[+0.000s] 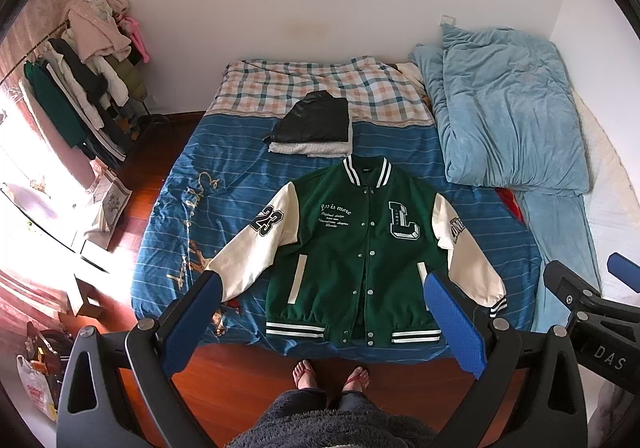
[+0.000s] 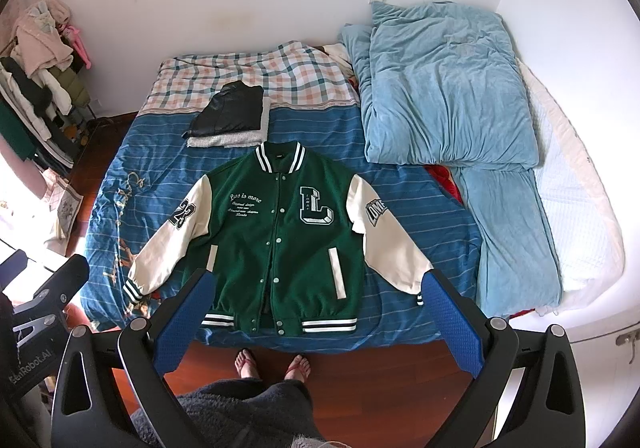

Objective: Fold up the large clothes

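- Varsity jacket (image 1: pixel 352 248) — green body, cream sleeves, snaps done up — is lying face-up and spread flat at the near edge of the bed (image 1: pixel 400 152), collar pointing to the far wall, both sleeves angling outward and down.
- No fold is showing on it yet; sleeves, sides and hem are all lying open, so I'd judge this garment's folding is only about to begin.
- A folded pile (image 1: pixel 314 126), dark piece on top of a grey one, is sitting just beyond the collar, looking like finished work.
- The left gripper (image 1: pixel 320 320) is hovering above the near hem with its blue pads spread wide and nothing between them.
- The right gripper (image 2: pixel 316 316) is hovering the same way, pads parted and empty, well clear of the cloth.
- The bed is wearing a blue striped cover, with a checked blanket (image 1: pixel 320 82) at the far end and a rumpled light-blue duvet (image 1: pixel 508 112) filling the right side.
- A crowded clothes rack (image 1: pixel 80 96) is standing against the far left wall, sunlight is pouring in from the left, and the floor is reddish wood.
- The person's feet (image 1: pixel 330 376) in sandals are standing at the near edge of the bed.
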Motion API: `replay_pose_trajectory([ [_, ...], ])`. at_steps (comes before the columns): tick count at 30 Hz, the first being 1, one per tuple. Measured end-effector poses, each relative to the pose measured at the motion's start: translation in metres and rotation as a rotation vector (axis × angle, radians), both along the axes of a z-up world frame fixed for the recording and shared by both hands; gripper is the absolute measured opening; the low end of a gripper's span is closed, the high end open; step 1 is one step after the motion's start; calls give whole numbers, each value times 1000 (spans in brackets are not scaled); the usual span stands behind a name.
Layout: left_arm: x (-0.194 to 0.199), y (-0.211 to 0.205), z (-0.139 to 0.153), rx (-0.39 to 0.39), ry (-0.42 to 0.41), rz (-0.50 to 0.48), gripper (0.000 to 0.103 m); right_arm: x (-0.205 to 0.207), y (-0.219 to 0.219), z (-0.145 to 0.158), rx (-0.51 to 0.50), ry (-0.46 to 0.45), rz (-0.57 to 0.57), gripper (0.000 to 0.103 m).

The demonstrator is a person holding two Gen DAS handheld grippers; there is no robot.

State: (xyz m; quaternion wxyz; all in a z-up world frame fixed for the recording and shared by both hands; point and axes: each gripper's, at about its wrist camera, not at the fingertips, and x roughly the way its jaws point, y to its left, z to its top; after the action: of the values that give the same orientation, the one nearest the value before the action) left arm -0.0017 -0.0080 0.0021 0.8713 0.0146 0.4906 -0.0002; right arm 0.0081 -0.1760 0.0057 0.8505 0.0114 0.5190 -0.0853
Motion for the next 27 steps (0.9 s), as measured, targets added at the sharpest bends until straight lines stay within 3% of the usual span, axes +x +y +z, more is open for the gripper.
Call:
replay_pose_trajectory([
  [7, 0, 1, 1, 5, -1, 1, 103, -1, 0, -1, 4, -2, -3, 103],
  [12, 6, -2, -4, 57, -37, 5, 103, 17, 4, -1, 19, -4, -31, 103],
  [15, 25, -5, -21, 54, -70, -1, 103, 32, -11, -23, 89, -66, -72, 103],
  [16, 34, -2, -29, 11, -84, 3, 103, 35, -16, -33, 93, -66, -92, 103],
  [20, 75, -14, -69, 94, -177, 3, 103, 46, -85, -111, 152, -35, -327, 103],
  [21, 92, -4, -64, 96, -270, 11, 103, 47, -109, -137, 189, -23, -397, 99],
  [23, 118, -10, -87, 125, -249, 34, 103, 48, -150, -185, 255, 35, -506, 83],
  [24, 132, -14, -100, 120, -237, 51, 103, 45, -168, -209, 288, 50, -549, 70],
  [25, 139, -16, -112, 129, -213, 65, 103, 42, -194, -244, 323, 73, -611, 64],
  [27, 167, -27, -142, 134, -153, 102, 103, 34, -230, -293, 372, 82, -693, 64],
])
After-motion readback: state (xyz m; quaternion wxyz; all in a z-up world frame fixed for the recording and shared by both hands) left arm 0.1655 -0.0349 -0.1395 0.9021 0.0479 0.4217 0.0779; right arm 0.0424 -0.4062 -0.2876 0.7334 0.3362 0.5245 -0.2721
